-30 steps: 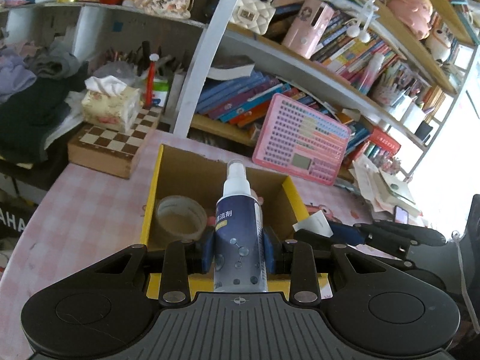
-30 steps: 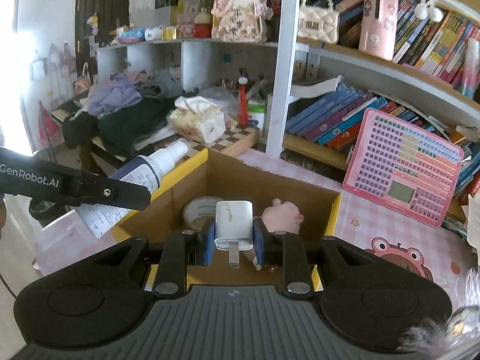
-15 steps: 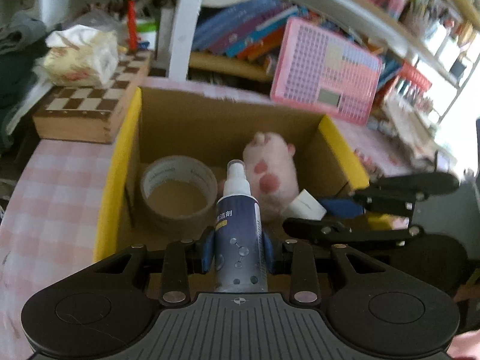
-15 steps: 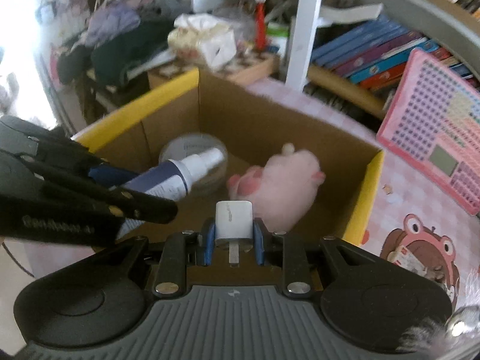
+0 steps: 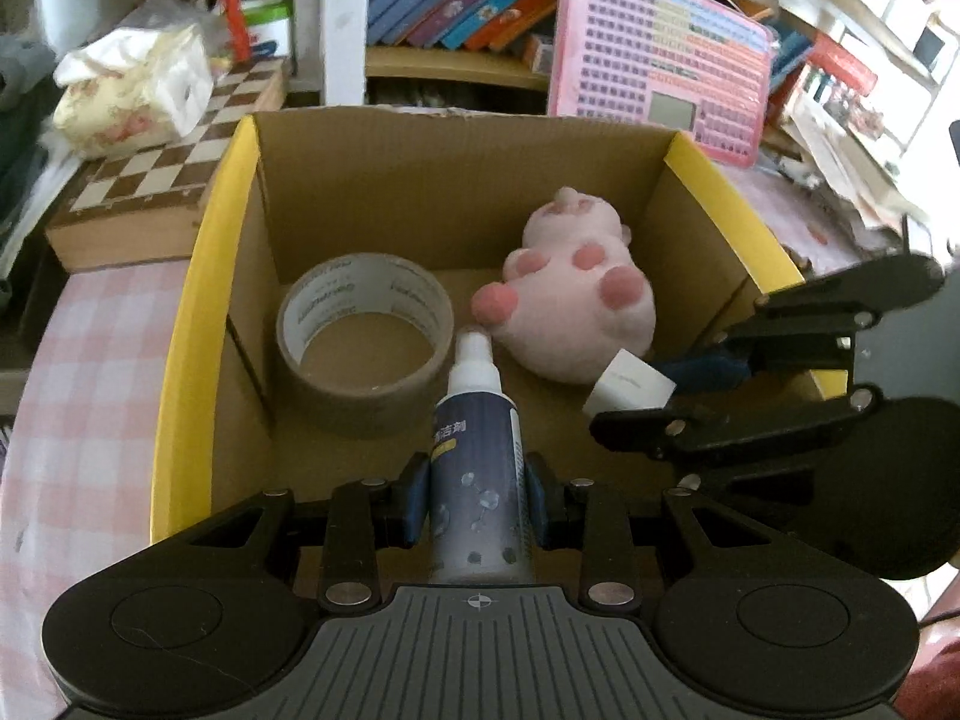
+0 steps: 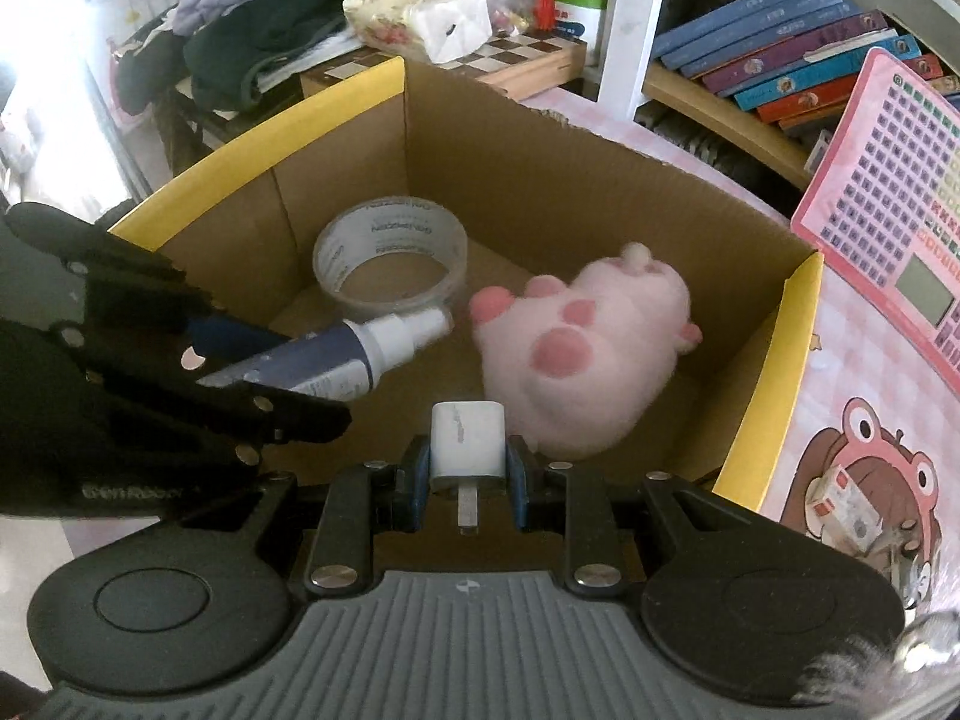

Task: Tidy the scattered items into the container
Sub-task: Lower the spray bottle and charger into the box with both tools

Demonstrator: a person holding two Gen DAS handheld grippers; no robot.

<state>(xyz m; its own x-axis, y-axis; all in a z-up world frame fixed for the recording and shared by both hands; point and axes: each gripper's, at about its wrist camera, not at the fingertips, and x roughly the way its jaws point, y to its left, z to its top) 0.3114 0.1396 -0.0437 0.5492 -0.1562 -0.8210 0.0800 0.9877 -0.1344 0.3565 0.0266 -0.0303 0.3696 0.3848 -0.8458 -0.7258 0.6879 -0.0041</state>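
An open cardboard box (image 5: 198, 300) with yellow rims holds a roll of brown tape (image 5: 363, 336) and a pink plush toy (image 5: 576, 300). My left gripper (image 5: 477, 492) is shut on a dark blue spray bottle (image 5: 477, 468) with a white nozzle. The bottle points down into the box, between the tape and the plush. In the right wrist view, my right gripper (image 6: 468, 474) is shut on a white plug charger (image 6: 468, 441), held over the box in front of the plush (image 6: 576, 360). The left gripper (image 6: 282, 372) comes in from the left with the bottle (image 6: 342, 360).
A chessboard case (image 5: 174, 180) with a tissue pack (image 5: 138, 90) on it sits behind the box on the left. A pink toy keyboard (image 5: 660, 60) leans at the back right. A white shelf post (image 5: 345, 18) and books stand behind. Clothes (image 6: 252, 18) pile up far left.
Both grippers have dropped and tipped downward, from above the near rim to inside the box's opening. The bottle and the charger stay gripped as before.
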